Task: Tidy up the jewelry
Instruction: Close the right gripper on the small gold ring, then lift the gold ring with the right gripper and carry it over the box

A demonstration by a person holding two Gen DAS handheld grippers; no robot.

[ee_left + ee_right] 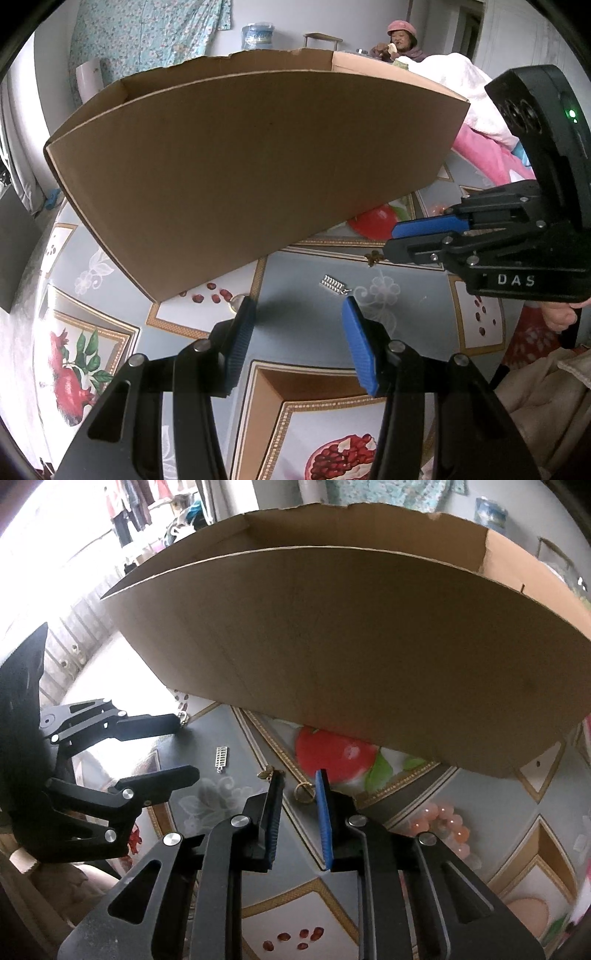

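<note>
My left gripper (299,308) hovers open over the fruit-patterned tablecloth with nothing between its blue pads. A small silver ladder-shaped piece (334,285) (221,758) lies just beyond it. A little metal piece (236,302) (183,716) sits by its left fingertip. My right gripper (298,777) (388,242) points down at the table, jaws narrow but apart. A gold ring (303,793) lies on the cloth between its tips and the pads do not press it. A small gold charm (264,773) (373,257) rests against its left fingertip.
A large open cardboard box (240,166) (369,646) stands right behind the jewelry and fills the middle of both views. Pink and white cloth (480,144) lies at the back right. A person (400,40) sits beyond the box.
</note>
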